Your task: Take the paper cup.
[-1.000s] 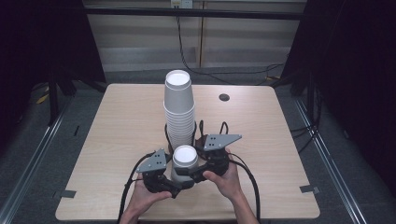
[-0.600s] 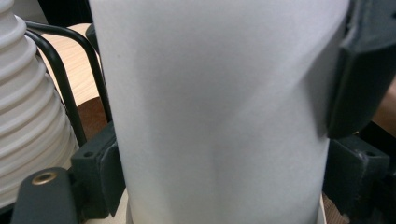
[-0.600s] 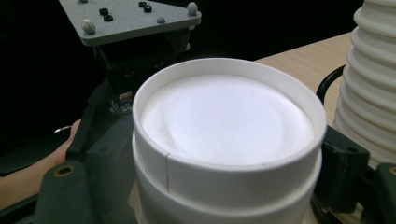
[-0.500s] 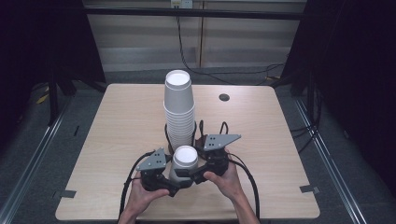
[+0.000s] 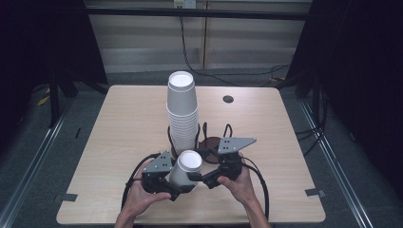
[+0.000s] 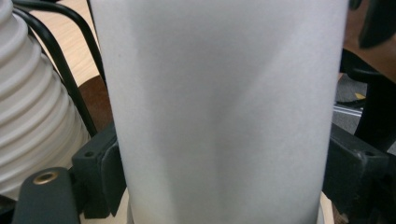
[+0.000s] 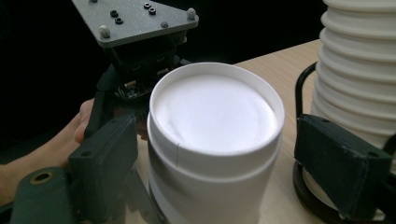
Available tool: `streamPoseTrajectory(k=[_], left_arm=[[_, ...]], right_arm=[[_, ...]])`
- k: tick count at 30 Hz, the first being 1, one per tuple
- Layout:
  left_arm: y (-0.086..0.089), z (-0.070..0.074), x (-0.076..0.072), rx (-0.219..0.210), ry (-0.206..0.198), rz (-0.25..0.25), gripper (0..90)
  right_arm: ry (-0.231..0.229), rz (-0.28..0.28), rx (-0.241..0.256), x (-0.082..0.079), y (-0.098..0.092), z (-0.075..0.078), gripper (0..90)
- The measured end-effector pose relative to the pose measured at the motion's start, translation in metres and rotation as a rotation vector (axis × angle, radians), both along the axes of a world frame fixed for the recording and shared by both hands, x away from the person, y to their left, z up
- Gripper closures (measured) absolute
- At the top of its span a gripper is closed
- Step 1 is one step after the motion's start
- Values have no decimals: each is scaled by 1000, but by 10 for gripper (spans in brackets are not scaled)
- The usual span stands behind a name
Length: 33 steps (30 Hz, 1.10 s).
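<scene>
Dark room, grey floor [image 5: 28, 156], pale wood counter [image 5: 119, 123] with the tall cup stack [image 5: 182, 109] at centre frame. And there's the change: the single upturned cup [image 5: 186, 167], upright a moment ago at lower centre, now tips over leftward. The left claw [image 5: 177, 183] is clamped on its wall, while the right claw [image 5: 204, 176] sits wide around its top with a gap showing, so it looks freed for placing.

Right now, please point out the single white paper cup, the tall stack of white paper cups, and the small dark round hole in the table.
single white paper cup [image 5: 186, 167], high view, side wall
tall stack of white paper cups [image 5: 182, 111], high view, middle
small dark round hole [image 5: 228, 99], high view, centre
</scene>
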<state>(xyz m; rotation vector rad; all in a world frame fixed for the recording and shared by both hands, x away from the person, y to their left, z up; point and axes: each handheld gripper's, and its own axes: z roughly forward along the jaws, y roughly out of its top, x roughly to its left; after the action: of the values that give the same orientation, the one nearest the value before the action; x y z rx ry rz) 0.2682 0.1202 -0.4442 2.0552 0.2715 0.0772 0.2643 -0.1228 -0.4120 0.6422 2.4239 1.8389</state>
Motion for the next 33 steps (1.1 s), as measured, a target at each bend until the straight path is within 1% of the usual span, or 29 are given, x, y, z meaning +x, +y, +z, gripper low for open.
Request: streamPoseTrajectory(k=[1,2,3,4,5,6,7,8,9,11,12,13,14,15,16,17,18,19,21,22,23,25,26,27,28,30,31,32,33], left_arm=[[0,0,0,0,0,0,154],[0,0,1,9,0,1,154],[2,0,3,19,4,4,155],[3,1,4,43,2,2,155],[3,1,4,43,2,2,155],[3,2,4,54,2,5,155],[5,6,5,79,-8,7,155],[5,6,5,79,-8,7,155],[6,10,6,91,-15,-2,155],[6,11,7,99,-16,-6,155],[6,13,9,121,-21,-15,155],[5,13,10,128,-16,-18,155],[5,13,10,128,-16,-18,155],[3,15,12,162,-27,-23,155],[3,15,12,162,-27,-23,155],[2,16,13,172,-23,-35,155],[1,16,14,172,-14,-38,155],[0,17,14,188,-22,-41,155],[-4,18,15,235,-31,-38,155],[-5,19,15,249,-37,-44,155],[-5,19,15,249,-37,-44,156],[-8,20,15,272,-38,-53,156],[-9,20,16,285,-38,-58,156],[-10,20,16,288,-37,-59,156],[-12,21,17,309,-40,-65,156],[-12,21,18,313,-38,-67,156],[-11,20,20,316,-32,-68,156],[-11,20,20,316,-32,-68,156],[-11,20,20,333,-34,-72,156]], right_arm=[[0,0,0,0,0,0,131],[-2,1,-7,0,-2,0,130],[-13,4,-16,-2,-5,0,129],[-9,1,-22,-2,-7,1,129],[-9,1,-22,-2,-7,1,129],[-8,2,-35,-3,-9,1,128],[-5,0,-50,-3,-11,1,129],[-2,-3,-62,-3,-12,2,129],[-3,-4,-65,-2,-13,2,130],[2,-9,-67,-1,-14,3,130],[2,-8,-83,1,-15,5,134],[10,-5,-96,1,-15,5,135],[10,-5,-96,1,-15,5,135],[37,18,-116,3,-15,6,148],[37,18,-116,3,-15,6,148],[41,27,-133,3,-16,6,162],[43,28,-140,2,-18,7,162],[44,28,-147,2,-19,6,162],[41,19,-161,1,-21,5,156],[37,12,-170,1,-21,3,148],[37,12,-170,1,-21,3,148],[27,-9,-192,1,-23,2,138],[29,-9,-204,2,-24,1,137],[29,-9,-204,2,-24,1,137],[33,-4,-209,2,-25,0,135],[33,-3,-215,2,-25,0,132],[32,11,-220,2,-26,0,133],[32,13,-228,3,-26,0,133],[36,16,-231,3,-25,0,134]])
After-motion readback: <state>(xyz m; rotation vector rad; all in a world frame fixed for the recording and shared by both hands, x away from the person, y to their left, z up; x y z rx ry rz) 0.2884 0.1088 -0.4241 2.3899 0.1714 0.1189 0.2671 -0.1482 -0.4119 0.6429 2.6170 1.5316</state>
